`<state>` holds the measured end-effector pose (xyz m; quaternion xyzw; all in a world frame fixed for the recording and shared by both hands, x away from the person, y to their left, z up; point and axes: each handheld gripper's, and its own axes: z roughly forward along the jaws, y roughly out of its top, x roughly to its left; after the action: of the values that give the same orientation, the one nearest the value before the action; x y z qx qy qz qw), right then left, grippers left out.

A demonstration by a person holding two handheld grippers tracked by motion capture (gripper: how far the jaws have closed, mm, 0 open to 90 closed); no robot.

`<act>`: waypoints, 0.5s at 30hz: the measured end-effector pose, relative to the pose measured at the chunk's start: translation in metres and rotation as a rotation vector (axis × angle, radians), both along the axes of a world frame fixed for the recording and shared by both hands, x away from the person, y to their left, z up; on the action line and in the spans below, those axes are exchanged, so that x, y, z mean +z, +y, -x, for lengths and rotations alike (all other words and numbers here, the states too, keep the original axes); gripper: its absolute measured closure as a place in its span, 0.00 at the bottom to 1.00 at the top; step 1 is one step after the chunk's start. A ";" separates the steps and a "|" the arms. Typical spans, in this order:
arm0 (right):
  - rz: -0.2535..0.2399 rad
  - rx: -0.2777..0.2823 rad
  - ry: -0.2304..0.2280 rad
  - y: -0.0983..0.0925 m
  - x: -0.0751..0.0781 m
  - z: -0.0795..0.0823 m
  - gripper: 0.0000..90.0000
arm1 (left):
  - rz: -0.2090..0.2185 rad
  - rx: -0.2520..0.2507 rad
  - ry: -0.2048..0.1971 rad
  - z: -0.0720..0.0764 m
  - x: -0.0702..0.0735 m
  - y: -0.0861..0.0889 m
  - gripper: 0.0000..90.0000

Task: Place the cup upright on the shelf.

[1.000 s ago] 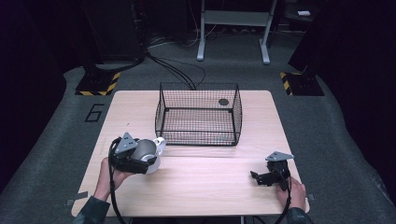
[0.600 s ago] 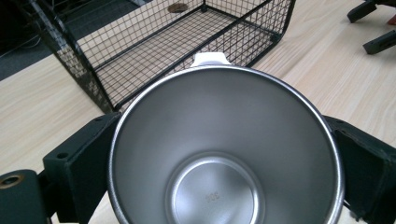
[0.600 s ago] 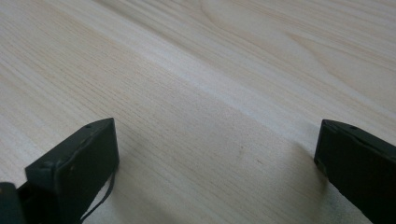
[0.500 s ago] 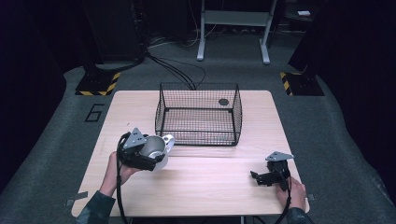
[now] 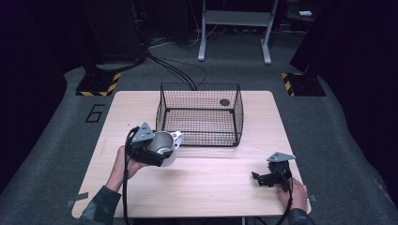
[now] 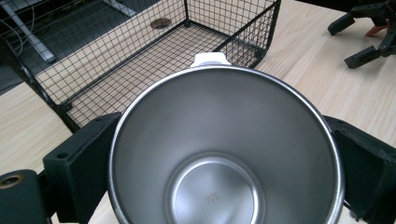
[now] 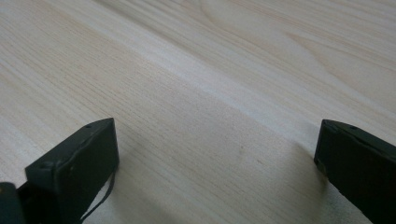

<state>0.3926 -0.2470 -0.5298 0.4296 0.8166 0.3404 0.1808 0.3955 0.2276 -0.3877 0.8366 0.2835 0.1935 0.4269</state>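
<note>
My left gripper [image 5: 157,151] is shut on a steel cup [image 5: 162,146] with a white handle [image 5: 177,136], held above the table just left of the front left corner of a black wire basket [image 5: 199,115]. In the left gripper view the cup [image 6: 224,154] shows its bare inside between the two jaws, its white handle [image 6: 211,58] pointing toward the basket [image 6: 140,56]. My right gripper [image 5: 263,178] rests near the table's front right, jaws wide apart over bare wood [image 7: 210,93], holding nothing. That gripper [image 6: 369,28] also appears at the top right of the left gripper view.
The basket sits at the back middle of the wooden table [image 5: 206,187], with a dark round hole [image 5: 225,102] in the tabletop showing through its far right corner. Beyond the table lie grey carpet, cables [image 5: 173,70] and a metal stand [image 5: 233,28].
My left gripper has carried the cup up and to the right, closer to the basket's front left corner. The right gripper has stayed put.
</note>
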 end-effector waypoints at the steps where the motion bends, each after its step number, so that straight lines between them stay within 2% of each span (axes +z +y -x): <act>1: 0.000 0.000 0.000 0.000 0.000 0.000 0.00 | -0.009 -0.012 0.002 -0.001 0.002 0.000 0.07; 4: 0.000 0.000 0.000 0.000 0.000 0.000 0.00 | 0.007 -0.017 -0.002 -0.003 0.004 -0.004 0.07; 6: -0.001 0.000 0.000 0.000 0.000 0.000 0.00 | 0.002 -0.029 -0.008 -0.005 0.007 -0.006 0.07; 8: -0.001 0.000 0.000 0.000 0.000 0.000 0.00 | 0.008 -0.032 0.000 -0.006 0.010 -0.008 0.07; 15: -0.001 0.000 0.000 0.000 0.000 0.000 0.00 | 0.021 -0.035 -0.024 -0.016 0.020 -0.013 0.07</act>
<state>0.3927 -0.2470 -0.5298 0.4295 0.8165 0.3408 0.1808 0.4113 0.2142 -0.3673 0.8347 0.2657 0.1929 0.4422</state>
